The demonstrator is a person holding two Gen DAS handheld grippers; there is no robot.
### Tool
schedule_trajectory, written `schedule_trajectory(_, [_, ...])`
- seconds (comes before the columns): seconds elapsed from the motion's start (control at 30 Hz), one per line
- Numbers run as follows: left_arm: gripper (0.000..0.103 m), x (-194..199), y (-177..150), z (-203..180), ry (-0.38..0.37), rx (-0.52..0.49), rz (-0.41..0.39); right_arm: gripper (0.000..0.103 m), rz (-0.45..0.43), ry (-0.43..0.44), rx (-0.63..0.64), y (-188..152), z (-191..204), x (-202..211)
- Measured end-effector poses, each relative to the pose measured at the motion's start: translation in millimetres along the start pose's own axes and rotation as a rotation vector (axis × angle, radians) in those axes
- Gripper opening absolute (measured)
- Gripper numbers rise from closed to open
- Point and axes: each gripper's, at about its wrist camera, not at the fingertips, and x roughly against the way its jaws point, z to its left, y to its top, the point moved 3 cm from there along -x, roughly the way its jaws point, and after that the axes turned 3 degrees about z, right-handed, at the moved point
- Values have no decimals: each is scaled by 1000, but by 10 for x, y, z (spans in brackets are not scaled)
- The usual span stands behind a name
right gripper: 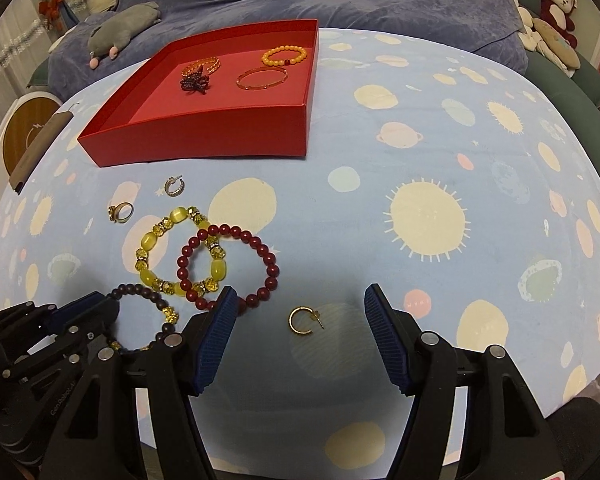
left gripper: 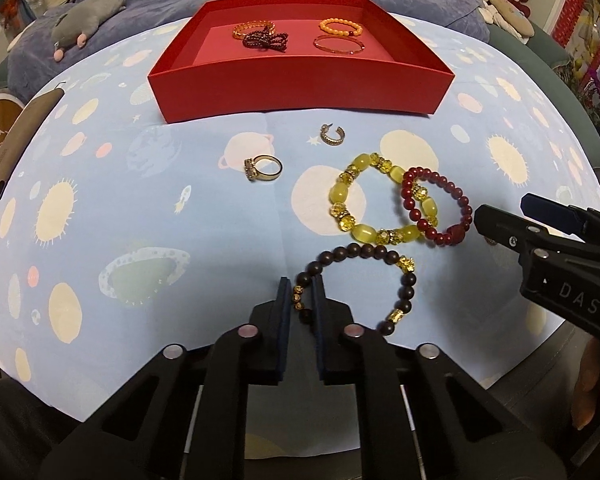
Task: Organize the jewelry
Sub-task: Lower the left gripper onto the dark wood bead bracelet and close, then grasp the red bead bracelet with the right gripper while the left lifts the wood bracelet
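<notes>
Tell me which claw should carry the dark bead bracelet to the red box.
Left. The left claw is already shut on the dark bead bracelet; the right claw is open over a gold hoop earring, away from the red box.

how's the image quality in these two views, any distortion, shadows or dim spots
Left wrist view: strong fisheye bulge bows the red box front wall; corners vignette black; jewelry stays sharp. Right wrist view: same curvature; a soft shadow darkens the cloth around the gold hoop earring between the open right gripper fingers.
</notes>
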Motion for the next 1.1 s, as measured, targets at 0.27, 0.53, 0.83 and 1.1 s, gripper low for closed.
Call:
schedule_trajectory(0.27, [8, -5, 25, 205, 7, 63, 0, 48, 35, 15, -1, 100, 76, -199])
schedule_trajectory(0.53, [8, -10, 34, 234, -4, 82, -1, 33, 23, -6, 41, 109, 131, -211])
schedule_trajectory(0.83, [7, 40, 52, 246, -29, 91, 3, 7, 38, 19, 41, 68, 115, -158])
schedule_trajectory(1.1, [7, 218, 155, 265, -60, 102, -12, 7, -14, 34, 14, 139, 22, 154])
